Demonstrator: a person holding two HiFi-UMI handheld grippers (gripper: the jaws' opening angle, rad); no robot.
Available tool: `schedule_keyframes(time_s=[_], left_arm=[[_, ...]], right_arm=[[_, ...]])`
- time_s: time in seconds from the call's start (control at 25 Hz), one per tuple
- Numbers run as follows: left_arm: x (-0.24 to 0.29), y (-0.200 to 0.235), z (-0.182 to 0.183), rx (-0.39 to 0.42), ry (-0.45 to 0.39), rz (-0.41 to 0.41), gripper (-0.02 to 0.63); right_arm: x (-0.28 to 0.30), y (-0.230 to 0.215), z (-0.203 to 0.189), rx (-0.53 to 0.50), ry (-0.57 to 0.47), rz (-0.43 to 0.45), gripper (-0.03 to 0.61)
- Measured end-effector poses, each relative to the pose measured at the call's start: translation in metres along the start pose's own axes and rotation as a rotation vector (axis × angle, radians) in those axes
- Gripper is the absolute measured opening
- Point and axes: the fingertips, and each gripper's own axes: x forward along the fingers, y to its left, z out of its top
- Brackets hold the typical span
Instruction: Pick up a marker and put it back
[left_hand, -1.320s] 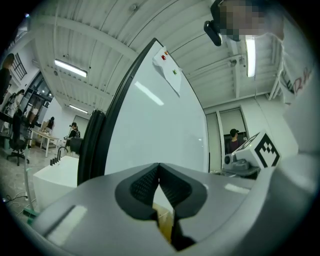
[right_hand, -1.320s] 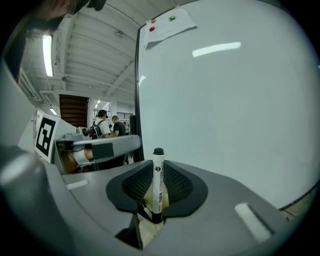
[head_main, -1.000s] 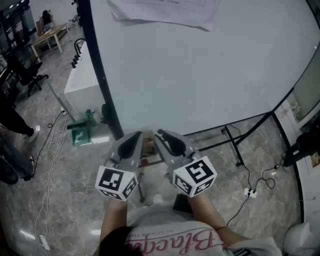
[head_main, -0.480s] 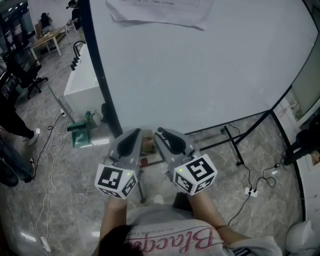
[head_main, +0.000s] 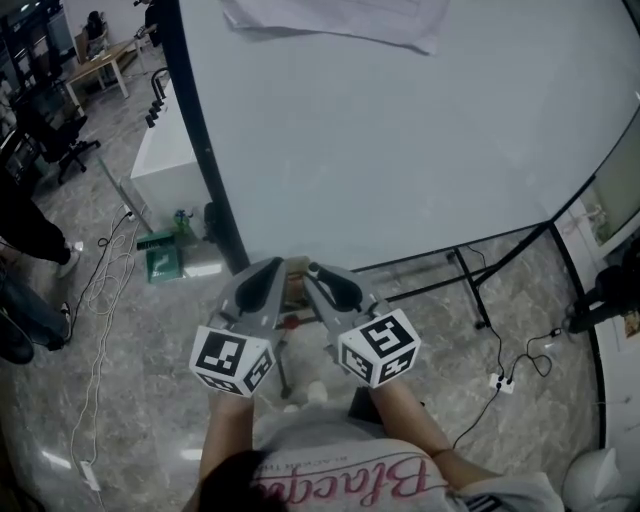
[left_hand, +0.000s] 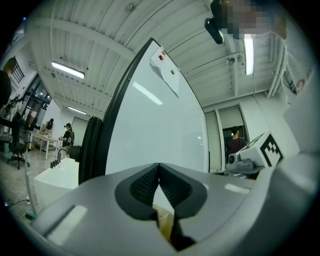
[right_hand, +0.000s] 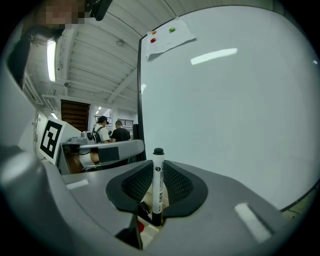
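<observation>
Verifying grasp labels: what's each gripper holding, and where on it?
Right gripper: marker, upright, clamped at mid-barrel. Left gripper: jaws together, nothing held.

In the head view the white marker with a black cap (right_hand: 158, 175) cannot be seen at all, because the grey right gripper (head_main: 316, 270) covers it. In the right gripper view its lower end is hidden behind the gripper's body, and the black print on its barrel is too small to read. The crumpled white paper sheet (head_main: 335, 18) at the top of the large whiteboard (head_main: 400, 140) is cut off by the head view's upper edge, and below the grey left gripper (left_hand: 159, 166) a tan box-like thing (left_hand: 164, 220) shows only as a sliver, too little to identify.
</observation>
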Motion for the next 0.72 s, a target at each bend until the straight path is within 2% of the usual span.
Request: schedule_keyframes(time_s=[0.24, 0.48, 0.72], left_arm=[[-0.002, 0.001, -0.009, 0.003, 0.031, 0.012, 0.0], [0.002, 0.009, -0.015, -0.007, 0.045, 0.024, -0.001], [0.004, 0.016, -0.015, -0.012, 0.046, 0.015, -0.001]], right_arm=[[0.007, -0.002, -0.028, 0.087, 0.075, 0.013, 0.071], [0.016, -0.014, -0.044, 0.124, 0.131, 0.007, 0.072], [0.02, -0.023, -0.047, 0.096, 0.151, -0.023, 0.087]])
